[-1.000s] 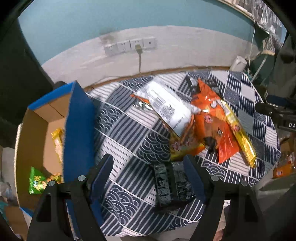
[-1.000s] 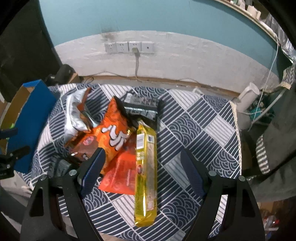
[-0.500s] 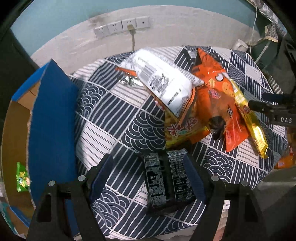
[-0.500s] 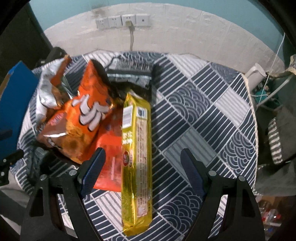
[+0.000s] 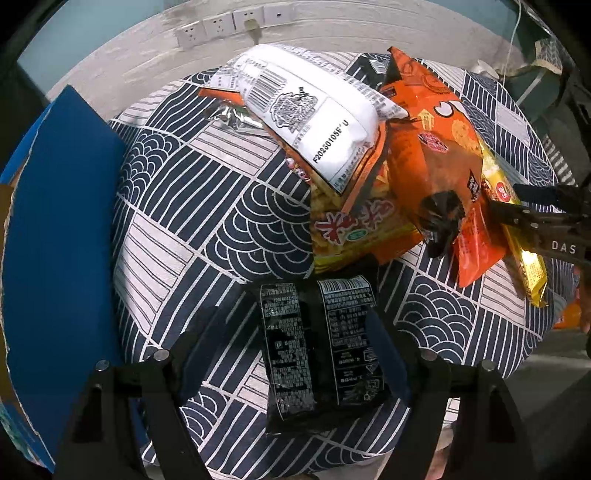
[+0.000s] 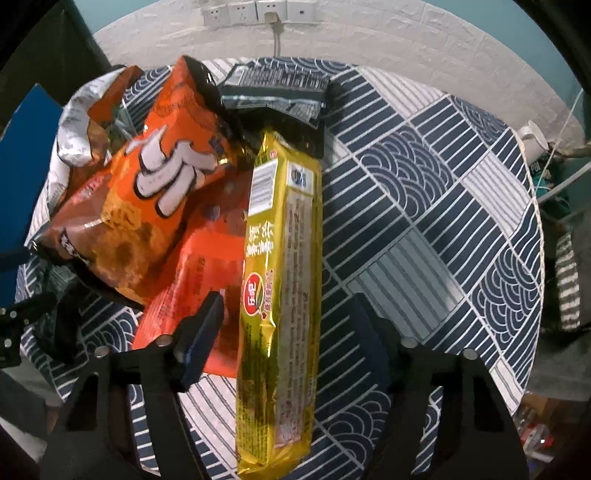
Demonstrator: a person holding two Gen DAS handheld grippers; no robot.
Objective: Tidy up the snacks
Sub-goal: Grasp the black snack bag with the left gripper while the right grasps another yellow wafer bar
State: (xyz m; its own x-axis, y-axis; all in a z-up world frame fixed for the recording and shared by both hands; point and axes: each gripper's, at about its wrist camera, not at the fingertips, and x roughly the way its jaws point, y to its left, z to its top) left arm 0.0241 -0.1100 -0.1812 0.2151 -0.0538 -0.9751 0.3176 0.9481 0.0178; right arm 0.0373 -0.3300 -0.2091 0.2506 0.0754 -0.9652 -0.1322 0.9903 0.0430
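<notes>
A pile of snacks lies on a round table with a navy patterned cloth (image 5: pixel 192 206). In the left wrist view my left gripper (image 5: pixel 295 343) is open, its jaws either side of a black packet (image 5: pixel 317 343) lying flat. Behind it lie a white bag (image 5: pixel 306 114), a yellow-orange bag (image 5: pixel 354 229) and an orange chip bag (image 5: pixel 436 147). In the right wrist view my right gripper (image 6: pixel 291 328) is open around the lower part of a long yellow biscuit pack (image 6: pixel 280 288). The orange chip bag (image 6: pixel 147 192) lies to its left.
A blue cardboard box (image 5: pixel 55 240) stands at the table's left edge. Another black packet (image 6: pixel 277 92) lies at the far side of the pile. A flat red-orange packet (image 6: pixel 199 273) lies under the yellow pack. Wall sockets (image 6: pixel 258 11) are behind the table.
Both grippers have moved down and forward toward the table. The left now straddles the black packet, the right straddles the yellow pack. Both stay open.
</notes>
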